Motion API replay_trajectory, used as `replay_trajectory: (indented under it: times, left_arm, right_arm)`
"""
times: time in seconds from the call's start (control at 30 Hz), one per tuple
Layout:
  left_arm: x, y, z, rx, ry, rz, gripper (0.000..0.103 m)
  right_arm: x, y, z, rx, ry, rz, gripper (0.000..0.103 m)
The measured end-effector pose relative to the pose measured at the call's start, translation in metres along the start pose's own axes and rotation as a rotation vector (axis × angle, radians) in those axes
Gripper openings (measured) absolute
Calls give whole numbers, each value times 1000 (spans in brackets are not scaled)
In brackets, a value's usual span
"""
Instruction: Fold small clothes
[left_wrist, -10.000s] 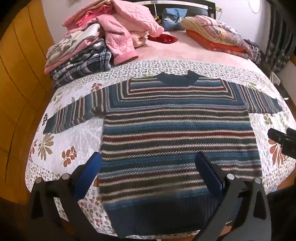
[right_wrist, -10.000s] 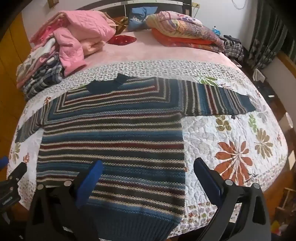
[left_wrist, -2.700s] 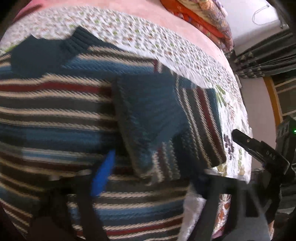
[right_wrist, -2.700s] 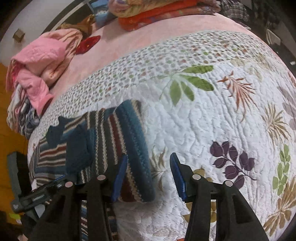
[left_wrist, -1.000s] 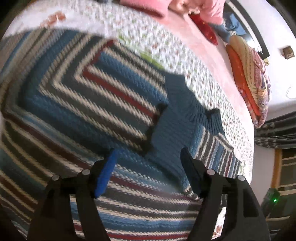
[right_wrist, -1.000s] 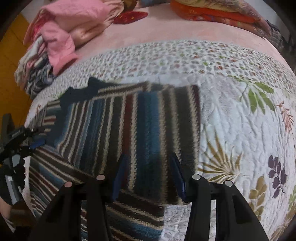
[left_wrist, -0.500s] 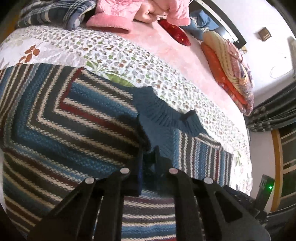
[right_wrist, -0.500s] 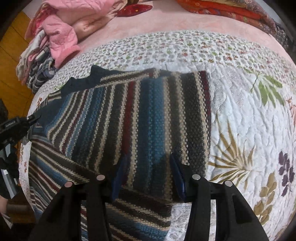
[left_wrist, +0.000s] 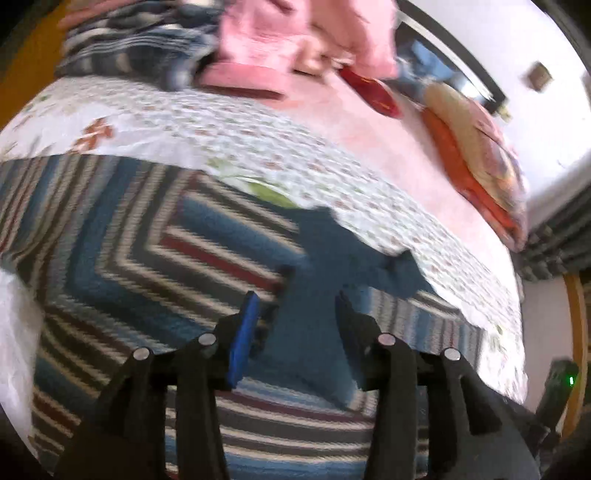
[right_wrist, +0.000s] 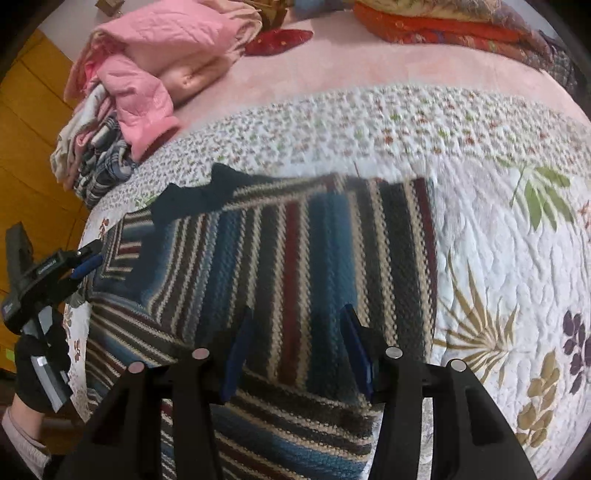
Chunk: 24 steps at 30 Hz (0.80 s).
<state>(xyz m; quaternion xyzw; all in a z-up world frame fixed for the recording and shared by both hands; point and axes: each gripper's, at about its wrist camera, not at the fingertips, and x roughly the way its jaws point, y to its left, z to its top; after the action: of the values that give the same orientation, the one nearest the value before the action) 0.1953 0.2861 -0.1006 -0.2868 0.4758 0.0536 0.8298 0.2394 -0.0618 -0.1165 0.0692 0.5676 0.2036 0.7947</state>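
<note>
A blue, red and cream striped knitted sweater (right_wrist: 295, 258) lies on the floral quilted bedspread (right_wrist: 498, 240). Both claws, left gripper (left_wrist: 295, 306) and right gripper (right_wrist: 297, 328), hover released above it; only the right view shows the folded-in sleeve clearly.

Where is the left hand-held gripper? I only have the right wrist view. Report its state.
Observer: The left hand-held gripper is open, over the chest of the sweater.
Operator: Tell me what sits between its fingers.
Observer: The dark blue cuff of the folded sleeve lies flat there. Neither finger pinches it.
</note>
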Motion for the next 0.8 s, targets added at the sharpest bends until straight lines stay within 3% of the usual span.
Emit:
replay_trajectory:
  times: [0.1, 0.27, 0.5, 0.57, 0.67, 0.8]
  left_arm:
    - [21, -20, -13, 50, 84, -28, 43]
    - [54, -14, -33, 90, 206, 24, 43]
    - [43, -8, -27, 81, 211, 1, 45]
    - [26, 3, -19, 72, 194, -7, 49]
    - [-4, 27, -4, 49, 141, 7, 66]
    - [-45, 81, 15, -13, 90, 45, 78]
  right_arm:
    - [8, 1, -1, -8, 19, -18, 50]
    - [37, -13, -13, 5, 100, -63, 48]
    - [30, -6, -12, 12, 77, -34, 50]
    - [21, -2, -8, 28, 64, -11, 50]
    - [3, 9, -1, 31, 26, -16, 50]
    - [-14, 28, 3, 51, -11, -16, 58]
